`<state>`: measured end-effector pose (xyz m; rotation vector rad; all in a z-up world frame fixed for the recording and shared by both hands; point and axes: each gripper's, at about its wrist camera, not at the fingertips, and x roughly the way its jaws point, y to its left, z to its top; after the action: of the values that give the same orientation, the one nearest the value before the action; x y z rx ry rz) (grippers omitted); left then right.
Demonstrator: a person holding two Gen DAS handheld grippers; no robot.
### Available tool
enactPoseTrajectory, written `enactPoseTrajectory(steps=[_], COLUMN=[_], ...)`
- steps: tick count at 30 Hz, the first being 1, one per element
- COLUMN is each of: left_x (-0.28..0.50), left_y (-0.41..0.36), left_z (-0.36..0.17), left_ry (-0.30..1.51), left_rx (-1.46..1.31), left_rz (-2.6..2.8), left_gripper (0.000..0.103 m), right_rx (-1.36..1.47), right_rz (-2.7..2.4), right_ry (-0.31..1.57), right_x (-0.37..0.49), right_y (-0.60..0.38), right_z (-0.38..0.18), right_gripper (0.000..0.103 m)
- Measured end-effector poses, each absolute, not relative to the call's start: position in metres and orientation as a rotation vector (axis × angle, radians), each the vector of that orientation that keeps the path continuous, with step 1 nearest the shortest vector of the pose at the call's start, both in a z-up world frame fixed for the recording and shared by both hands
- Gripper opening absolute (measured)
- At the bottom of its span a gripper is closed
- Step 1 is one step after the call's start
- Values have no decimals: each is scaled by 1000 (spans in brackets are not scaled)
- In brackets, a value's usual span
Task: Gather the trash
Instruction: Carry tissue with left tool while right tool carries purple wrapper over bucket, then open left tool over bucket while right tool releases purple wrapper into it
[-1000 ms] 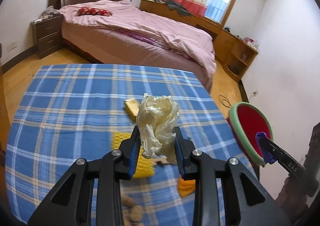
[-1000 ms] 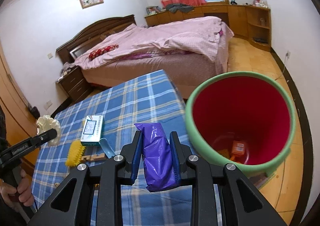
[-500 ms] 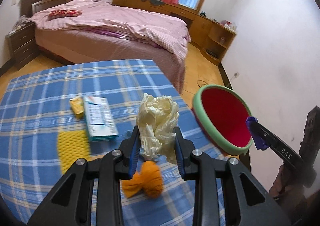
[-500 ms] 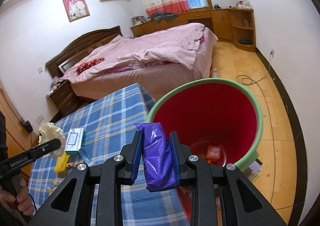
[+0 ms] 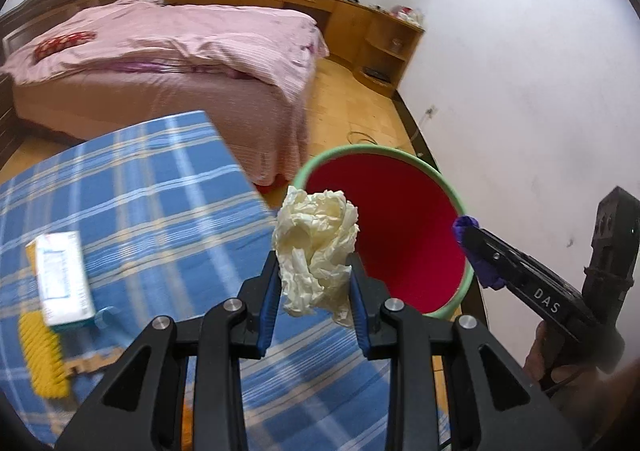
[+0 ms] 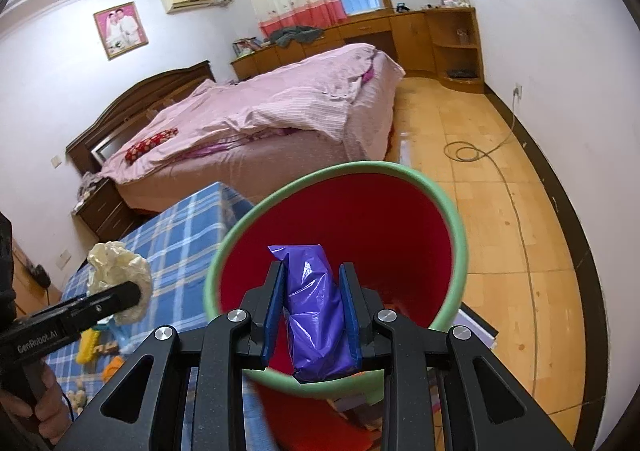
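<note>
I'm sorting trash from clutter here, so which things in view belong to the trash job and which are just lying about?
Part of the job:
left gripper holding crumpled cream paper
right gripper holding purple wrapper
red bin with green rim

Lying about:
white box
yellow brush
bed

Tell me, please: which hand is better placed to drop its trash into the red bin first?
The right. Its gripper holds the purple bag directly over the mouth of the red bin. The left gripper, holding the crumpled paper, appears to be above the checked table's edge, short of the rim.
</note>
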<state>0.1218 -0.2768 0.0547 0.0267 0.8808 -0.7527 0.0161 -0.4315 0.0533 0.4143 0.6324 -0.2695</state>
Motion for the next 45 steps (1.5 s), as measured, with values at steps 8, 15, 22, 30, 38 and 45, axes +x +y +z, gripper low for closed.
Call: enactPoseTrajectory(steps=[8,15,22,30,38,45], left_x=[126,124,124,122,118,109], left_y=[-325,-340,-343,-337,-311,-270], left_z=[35,27,30,35,43,54], left_ry=[911,908,876,872,874,866], left_rx=[95,136,139,127,91,48], left_rz=[-795,-812,-825,-812,-768,-690], left_gripper=[32,41,57,58,58,58], right_rx=[445,471,490,497,502,491], right_rz=[-288,-284,-262,-267,-258,-207], right_ry=[645,661,663,647,626,630], right_x=[23,29,35,29,16,8], right_y=[-460,-472,-475,-474,-459,-429], right_z=[39,27,25,30,44,54], right_gripper=[28,30,31,33,45,50])
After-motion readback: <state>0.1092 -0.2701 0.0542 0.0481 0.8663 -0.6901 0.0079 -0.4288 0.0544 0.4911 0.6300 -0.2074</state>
